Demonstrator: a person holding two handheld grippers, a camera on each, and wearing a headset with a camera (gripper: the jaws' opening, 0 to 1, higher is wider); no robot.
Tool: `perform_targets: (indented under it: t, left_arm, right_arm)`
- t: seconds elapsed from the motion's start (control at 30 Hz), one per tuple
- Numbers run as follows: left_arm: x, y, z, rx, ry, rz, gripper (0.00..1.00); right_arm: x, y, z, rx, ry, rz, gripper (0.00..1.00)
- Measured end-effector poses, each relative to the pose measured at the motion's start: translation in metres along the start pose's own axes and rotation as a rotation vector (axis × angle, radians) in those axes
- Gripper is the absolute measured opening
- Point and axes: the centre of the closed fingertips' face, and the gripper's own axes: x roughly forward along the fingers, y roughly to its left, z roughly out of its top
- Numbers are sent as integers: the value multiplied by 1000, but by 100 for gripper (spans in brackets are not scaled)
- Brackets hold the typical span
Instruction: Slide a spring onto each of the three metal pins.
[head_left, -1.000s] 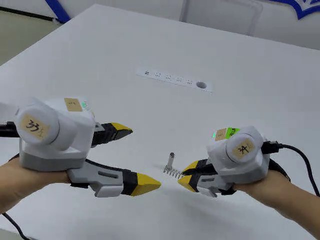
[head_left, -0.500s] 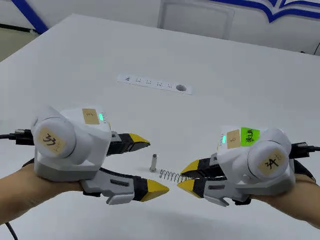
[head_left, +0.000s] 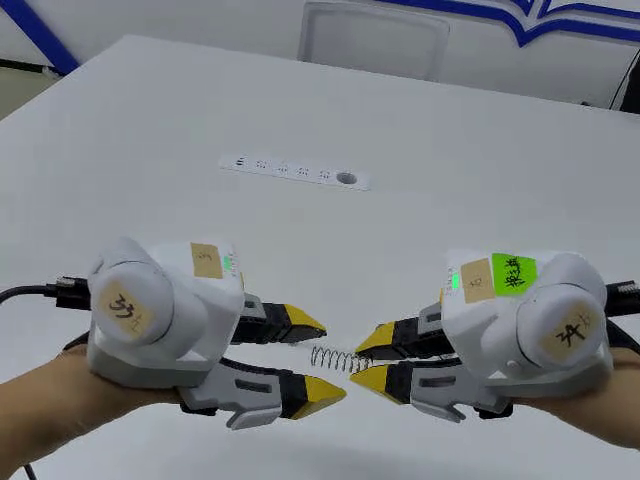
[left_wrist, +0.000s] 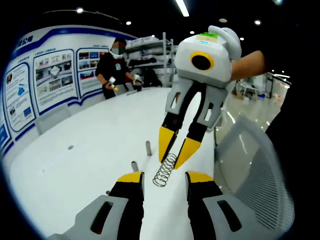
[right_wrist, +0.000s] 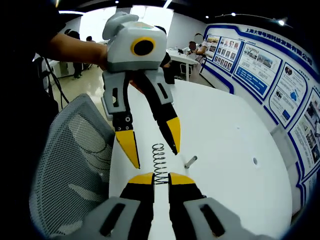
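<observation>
Silvery coiled wire spring (head_left: 333, 358) has 1 end pinched in my right hand-held gripper (head_left: 358, 361); my left hand-held gripper (head_left: 333, 360) gapes wide around its free end. 2 short metal pins (left_wrist: 148, 148) stand on the white surface (left_wrist: 90, 165) beyond.

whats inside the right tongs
One end of the spring, pinched in the right tongs. The rest sticks out. The coils right at the pinch are covered by the tips.

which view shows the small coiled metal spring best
The right gripper view: the small coiled metal spring stands full length, side-on, from the right gripper's shut yellow tips. The left gripper view shows it slanted, its free end by the left gripper's open tips. The head view shows it small, ends partly hidden.
</observation>
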Motion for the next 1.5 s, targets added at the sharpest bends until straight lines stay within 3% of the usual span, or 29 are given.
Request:
perform_targets:
  t: [0.37,0.57,0.87,1.27,1.5]
  left_arm:
    - [-4,3,-1,8,-5,7,17]
    - [-2,1,-3,4,-3,-3,15]
    - [-3,-3,-2,84,18,-30,10]
    - [-5,-3,3,96,4,-44,10]
    - [-5,-7,-1,119,21,-58,10]
  right_arm:
    - [4,4,4,-19,-3,23,11]
    - [4,5,5,-28,-1,30,11]
    - [3,4,7,-77,-5,34,11]
    - [4,-2,5,-100,-25,6,14]
    - [4,6,4,-105,-29,65,11]
